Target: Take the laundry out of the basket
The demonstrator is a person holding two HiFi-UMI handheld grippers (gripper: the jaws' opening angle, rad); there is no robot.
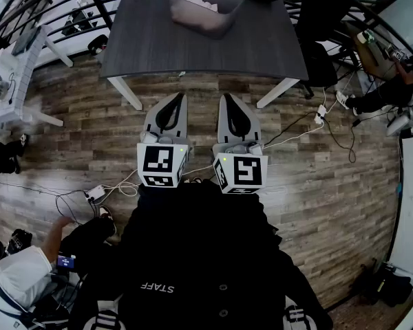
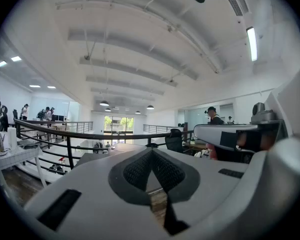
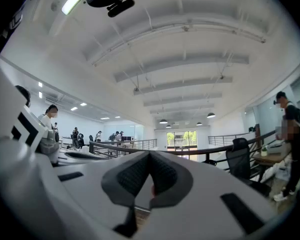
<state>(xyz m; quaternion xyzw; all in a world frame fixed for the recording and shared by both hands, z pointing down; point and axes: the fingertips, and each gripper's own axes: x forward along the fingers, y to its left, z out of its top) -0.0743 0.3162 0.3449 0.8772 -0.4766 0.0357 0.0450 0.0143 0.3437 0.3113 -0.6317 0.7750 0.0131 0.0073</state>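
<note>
The room is bright and evenly lit: a ceiling strip and pendant lamps shine white, and the far windows blow out to a pale glare. The head view is dimmer, its corners dark and the floor bowed by fisheye. Up close, the fingers look soft.

A dark table was set just ahead of the left gripper; white cables were strewn right of the right gripper.
</note>
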